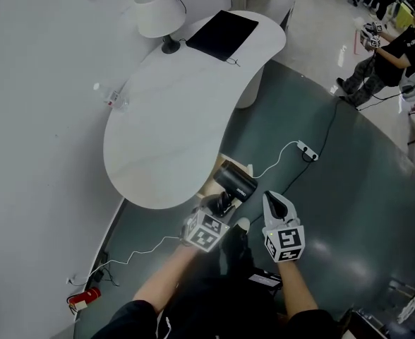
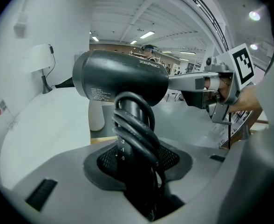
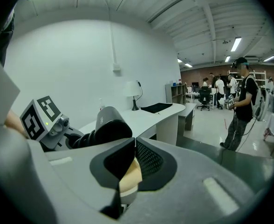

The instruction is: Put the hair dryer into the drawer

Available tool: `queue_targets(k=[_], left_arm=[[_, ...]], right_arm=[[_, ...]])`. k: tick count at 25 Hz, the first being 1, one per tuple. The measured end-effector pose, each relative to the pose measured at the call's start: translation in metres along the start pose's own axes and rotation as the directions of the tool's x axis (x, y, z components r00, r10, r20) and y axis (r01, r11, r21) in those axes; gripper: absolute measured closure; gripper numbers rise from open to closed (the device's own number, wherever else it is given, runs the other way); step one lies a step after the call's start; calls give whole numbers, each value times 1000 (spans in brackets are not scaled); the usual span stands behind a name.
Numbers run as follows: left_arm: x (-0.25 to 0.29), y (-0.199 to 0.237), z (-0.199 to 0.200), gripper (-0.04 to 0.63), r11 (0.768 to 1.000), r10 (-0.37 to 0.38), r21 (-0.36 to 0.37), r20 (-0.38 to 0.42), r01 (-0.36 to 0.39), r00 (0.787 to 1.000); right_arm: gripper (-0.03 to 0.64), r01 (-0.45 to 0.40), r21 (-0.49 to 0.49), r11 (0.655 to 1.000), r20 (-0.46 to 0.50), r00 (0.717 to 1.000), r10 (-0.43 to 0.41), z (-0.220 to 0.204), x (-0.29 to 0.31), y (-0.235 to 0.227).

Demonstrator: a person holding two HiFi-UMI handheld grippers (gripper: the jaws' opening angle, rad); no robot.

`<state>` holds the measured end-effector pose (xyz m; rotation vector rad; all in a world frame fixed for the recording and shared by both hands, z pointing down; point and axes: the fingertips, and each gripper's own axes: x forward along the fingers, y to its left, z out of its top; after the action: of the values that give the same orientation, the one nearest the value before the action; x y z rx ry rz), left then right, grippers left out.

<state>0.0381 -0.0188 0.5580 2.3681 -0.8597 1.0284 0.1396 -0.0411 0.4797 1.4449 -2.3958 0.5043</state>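
Note:
A black hair dryer with its cord wound round the handle hangs just off the front edge of the white desk. My left gripper is shut on that handle, which stands upright between the pads, with the barrel across the top. A strip of light wood, the drawer's edge, shows under the desk beside the dryer. My right gripper hovers just right of the dryer, jaws together and empty. From its view the dryer and left gripper lie to its left.
A white lamp and a black mat sit at the desk's far end. A power strip with a white cable lies on the dark floor. A person stands at the far right. A red object lies by the wall.

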Motion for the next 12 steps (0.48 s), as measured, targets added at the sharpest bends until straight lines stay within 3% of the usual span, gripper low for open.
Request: queue_targets(k=[12], left_arm=[[41, 27, -19, 410, 1000, -13, -28, -37, 12, 999]], right_arm=[[612, 43, 2, 999, -66, 997, -43, -20, 35, -19]])
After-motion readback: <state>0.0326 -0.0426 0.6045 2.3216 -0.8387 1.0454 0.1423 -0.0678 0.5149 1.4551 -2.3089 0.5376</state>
